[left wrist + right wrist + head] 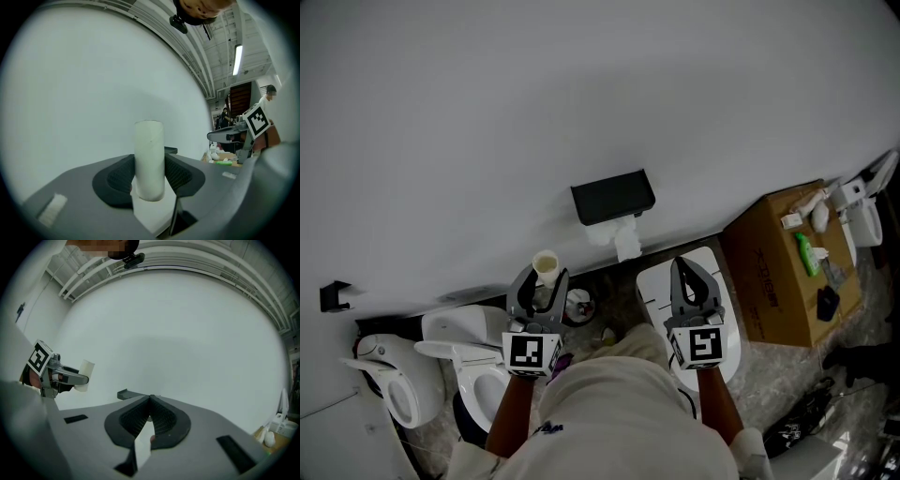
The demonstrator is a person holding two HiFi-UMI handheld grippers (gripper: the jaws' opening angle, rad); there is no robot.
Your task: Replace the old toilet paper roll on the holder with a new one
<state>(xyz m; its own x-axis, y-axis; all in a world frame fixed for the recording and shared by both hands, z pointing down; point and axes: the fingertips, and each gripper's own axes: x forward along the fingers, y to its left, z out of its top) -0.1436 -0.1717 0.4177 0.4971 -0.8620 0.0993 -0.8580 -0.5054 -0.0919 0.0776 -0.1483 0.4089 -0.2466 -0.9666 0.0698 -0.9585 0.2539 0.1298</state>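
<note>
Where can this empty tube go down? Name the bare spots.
The cardboard box's top is bare on its left half; its right side is cluttered with the green bottle and small items. The floor below the black holder is crowded.

— What sits in our left tongs (540,279)?
— We grip a pale cardboard tube (546,266), its open end toward us. Our right tongs (682,270) are closed above a white toilet lid (652,286).
— And the wall (487,112)?
— We face a black holder (613,197), with a paper scrap (625,241) hanging beneath it.
</note>
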